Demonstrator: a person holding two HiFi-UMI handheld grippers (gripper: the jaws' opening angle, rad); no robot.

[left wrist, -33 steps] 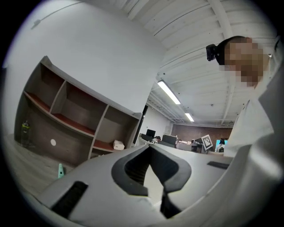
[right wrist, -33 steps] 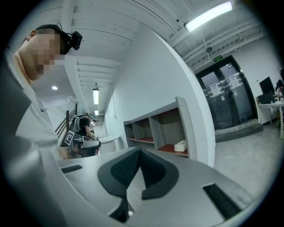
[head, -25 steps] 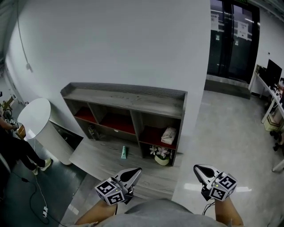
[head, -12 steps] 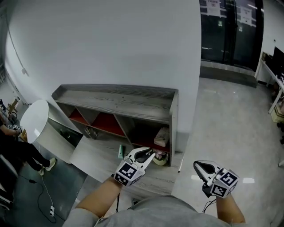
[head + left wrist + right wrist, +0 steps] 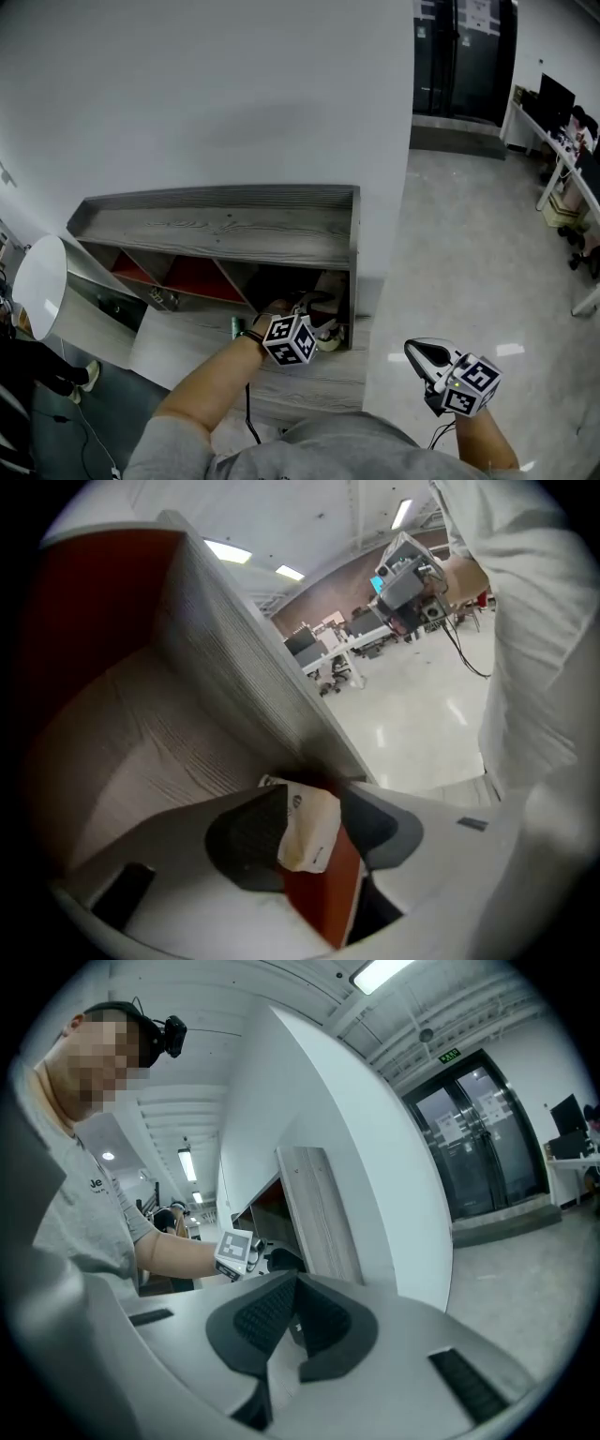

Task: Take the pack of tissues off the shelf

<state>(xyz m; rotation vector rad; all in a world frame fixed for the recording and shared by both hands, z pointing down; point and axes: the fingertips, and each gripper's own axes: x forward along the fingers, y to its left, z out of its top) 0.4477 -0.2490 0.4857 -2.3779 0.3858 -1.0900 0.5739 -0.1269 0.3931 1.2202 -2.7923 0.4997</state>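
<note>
A low grey wooden shelf (image 5: 216, 225) with red-backed cubbies stands against the white wall. The cream pack of tissues (image 5: 328, 284) lies in the rightmost cubby. My left gripper (image 5: 313, 302) reaches into that cubby. In the left gripper view its jaws are opening, and the pack (image 5: 307, 829) shows in the gap between them with the pads apart. The left gripper (image 5: 314, 797) points at the cubby's floor and side wall. My right gripper (image 5: 426, 354) hangs low on the right, over the pale floor, with its jaws (image 5: 292, 1283) together and nothing held.
A small flower pot (image 5: 330, 341) and a green tube (image 5: 234, 325) sit on the shelf's low front ledge by my left arm. A round white table (image 5: 37, 281) is at the left. Dark glass doors (image 5: 459, 56) stand far right, beyond the bare floor.
My left gripper went forward from near my body into the rightmost cubby, and its jaws parted around the pack. The view closed in on the shelf. The right gripper stayed put.
</note>
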